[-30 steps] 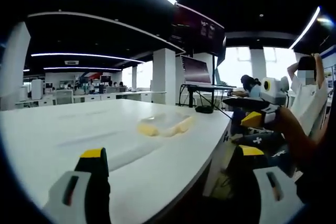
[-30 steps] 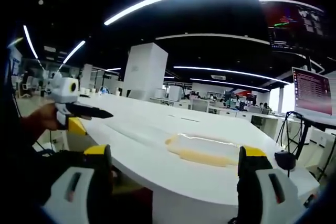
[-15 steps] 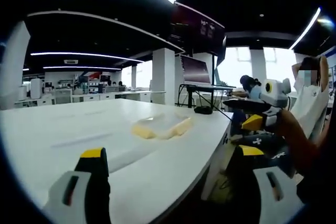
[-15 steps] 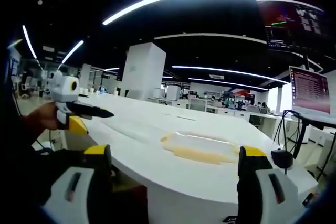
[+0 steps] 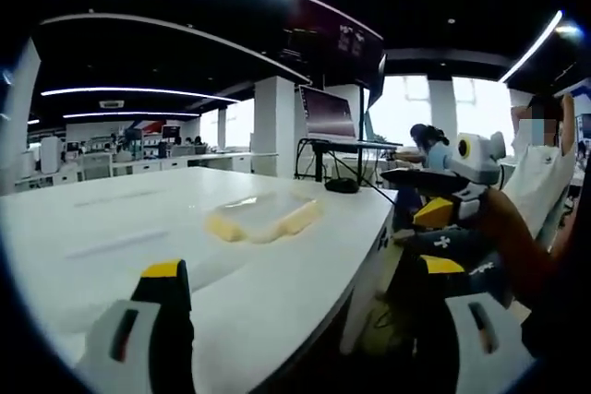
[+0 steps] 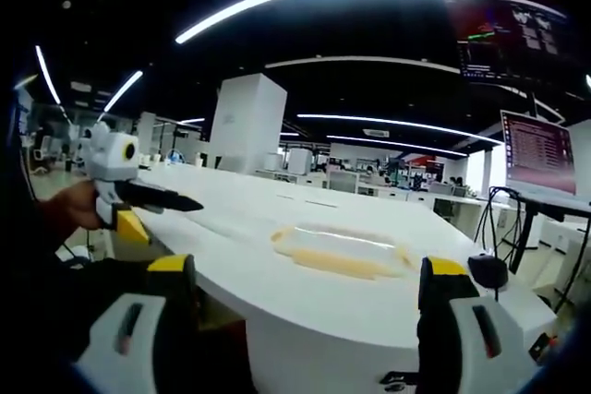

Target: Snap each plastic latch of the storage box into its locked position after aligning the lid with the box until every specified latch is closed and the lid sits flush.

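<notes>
Two sets of tongs are hanging off the near edge of the white worktop (image 6: 277,228), and both are gaping wide with nothing between their jaws. The left tongs (image 5: 309,320) are looking across the worktop from one side, and the right tongs (image 6: 309,316) are facing it from the other. Each is appearing in the other's view, held level in a hand: the right tongs at the right of the left gripper view (image 5: 434,182), the left tongs at the left of the right gripper view (image 6: 152,198).

The clear storage box (image 6: 340,251) with yellow latches (image 5: 222,226) is lying flat on the worktop, well apart from both and ahead of each. Its long axis is running across the right gripper view, so the right tongs seem the nearer. Whether the latches are closed cannot be told.
</notes>
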### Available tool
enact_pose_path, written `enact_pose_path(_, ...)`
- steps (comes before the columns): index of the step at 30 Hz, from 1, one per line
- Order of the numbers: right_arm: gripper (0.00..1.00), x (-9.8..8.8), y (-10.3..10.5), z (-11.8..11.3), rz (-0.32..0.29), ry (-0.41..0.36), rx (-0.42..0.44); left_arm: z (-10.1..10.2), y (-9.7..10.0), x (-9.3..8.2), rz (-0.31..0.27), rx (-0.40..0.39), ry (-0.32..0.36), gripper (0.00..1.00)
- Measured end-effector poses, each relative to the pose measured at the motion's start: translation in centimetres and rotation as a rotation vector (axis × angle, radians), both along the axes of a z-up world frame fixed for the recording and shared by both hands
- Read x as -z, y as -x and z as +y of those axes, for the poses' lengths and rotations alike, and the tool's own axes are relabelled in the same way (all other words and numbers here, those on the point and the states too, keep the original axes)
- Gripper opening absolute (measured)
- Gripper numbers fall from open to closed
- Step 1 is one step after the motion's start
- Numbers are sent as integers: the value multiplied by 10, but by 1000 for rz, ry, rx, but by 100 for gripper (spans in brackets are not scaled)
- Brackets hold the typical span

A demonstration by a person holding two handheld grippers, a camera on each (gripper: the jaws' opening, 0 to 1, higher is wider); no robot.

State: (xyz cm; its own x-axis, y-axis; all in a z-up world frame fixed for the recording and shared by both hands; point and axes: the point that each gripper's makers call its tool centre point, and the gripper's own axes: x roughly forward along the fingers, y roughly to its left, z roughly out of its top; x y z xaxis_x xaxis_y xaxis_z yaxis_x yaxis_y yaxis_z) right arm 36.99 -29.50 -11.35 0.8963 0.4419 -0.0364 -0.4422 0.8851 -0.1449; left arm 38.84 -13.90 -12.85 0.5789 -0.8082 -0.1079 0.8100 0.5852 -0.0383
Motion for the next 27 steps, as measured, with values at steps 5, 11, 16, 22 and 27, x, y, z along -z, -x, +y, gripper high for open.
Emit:
enact_pose_path(5, 100, 2, -1, -4, 2, -4, 3, -6, -1, 4, 6, 7, -9, 100)
enact_pose_path(11, 100, 6, -2, -8, 9, -3, 7, -10, -3, 7, 11, 11, -13, 100)
enact_pose_path(16, 100, 9, -4, -17, 13, -3, 15, -17, -6, 6, 11, 15, -14, 100)
enact_pose_path(22, 100, 7, -4, -24, 0, 9, 16, -33, -4, 0, -2, 68, -55, 100)
enact_pose_path(27, 100, 1, -5, -27, -17, 21, 5, -34, -11, -9, -36, 73, -78, 100)
